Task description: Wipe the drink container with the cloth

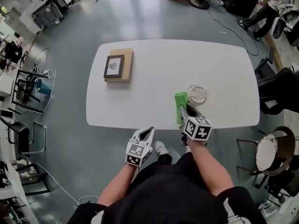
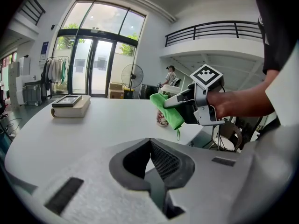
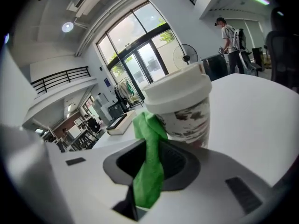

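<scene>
A paper drink cup [image 1: 197, 95] with a white lid stands near the white table's [image 1: 159, 78] front right edge. My right gripper [image 1: 186, 114] is shut on a green cloth [image 1: 181, 107] just left of the cup. In the right gripper view the cloth [image 3: 148, 167] hangs between the jaws, its top against the cup's [image 3: 182, 107] side. My left gripper [image 1: 147, 133] is shut on nothing, held off the table in front of its edge. From the left gripper view I see the cloth [image 2: 169, 110], the cup [image 2: 162, 119] partly hidden behind it, and the right gripper [image 2: 180, 101].
A framed picture lies on a tan book [image 1: 118, 65] at the table's back left. Black chairs [image 1: 275, 90] and a round stool [image 1: 271, 150] stand to the right of the table. A person [image 1: 273, 8] sits far off at the back right.
</scene>
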A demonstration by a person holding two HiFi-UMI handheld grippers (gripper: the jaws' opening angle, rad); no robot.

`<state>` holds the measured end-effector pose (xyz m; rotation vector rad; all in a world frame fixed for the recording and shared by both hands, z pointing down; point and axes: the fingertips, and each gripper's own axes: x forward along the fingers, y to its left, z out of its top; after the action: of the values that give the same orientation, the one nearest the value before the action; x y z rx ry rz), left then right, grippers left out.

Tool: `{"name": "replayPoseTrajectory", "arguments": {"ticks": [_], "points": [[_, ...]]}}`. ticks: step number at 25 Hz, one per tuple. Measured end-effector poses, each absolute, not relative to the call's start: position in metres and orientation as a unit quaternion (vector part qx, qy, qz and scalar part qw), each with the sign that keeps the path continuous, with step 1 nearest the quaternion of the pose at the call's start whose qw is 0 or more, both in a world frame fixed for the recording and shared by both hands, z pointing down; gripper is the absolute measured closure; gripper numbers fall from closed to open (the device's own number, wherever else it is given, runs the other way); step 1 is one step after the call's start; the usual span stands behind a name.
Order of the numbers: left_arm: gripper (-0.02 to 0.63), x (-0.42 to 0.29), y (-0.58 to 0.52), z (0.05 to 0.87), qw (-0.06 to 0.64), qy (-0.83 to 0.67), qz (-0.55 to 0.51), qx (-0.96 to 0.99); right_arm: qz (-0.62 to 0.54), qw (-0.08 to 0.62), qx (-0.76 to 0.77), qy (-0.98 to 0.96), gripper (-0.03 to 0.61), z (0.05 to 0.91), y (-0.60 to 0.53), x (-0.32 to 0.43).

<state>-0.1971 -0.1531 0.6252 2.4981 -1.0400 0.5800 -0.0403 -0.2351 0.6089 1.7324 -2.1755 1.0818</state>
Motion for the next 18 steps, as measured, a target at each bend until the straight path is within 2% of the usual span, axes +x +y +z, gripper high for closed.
{"name": "replayPoseTrajectory", "arguments": {"ticks": [14, 18], "points": [[0.606, -0.211, -0.153, 0.642, 0.2, -0.384, 0.216, 0.875, 0.469, 0.036, 0.605, -0.642, 0.485, 0.676, -0.241, -0.035], [0.606, -0.216, -0.153, 0.646, 0.202, -0.387, 0.218, 0.873, 0.488, 0.045, 0.623, -0.61, 0.485, 0.695, -0.242, -0.033]]}}
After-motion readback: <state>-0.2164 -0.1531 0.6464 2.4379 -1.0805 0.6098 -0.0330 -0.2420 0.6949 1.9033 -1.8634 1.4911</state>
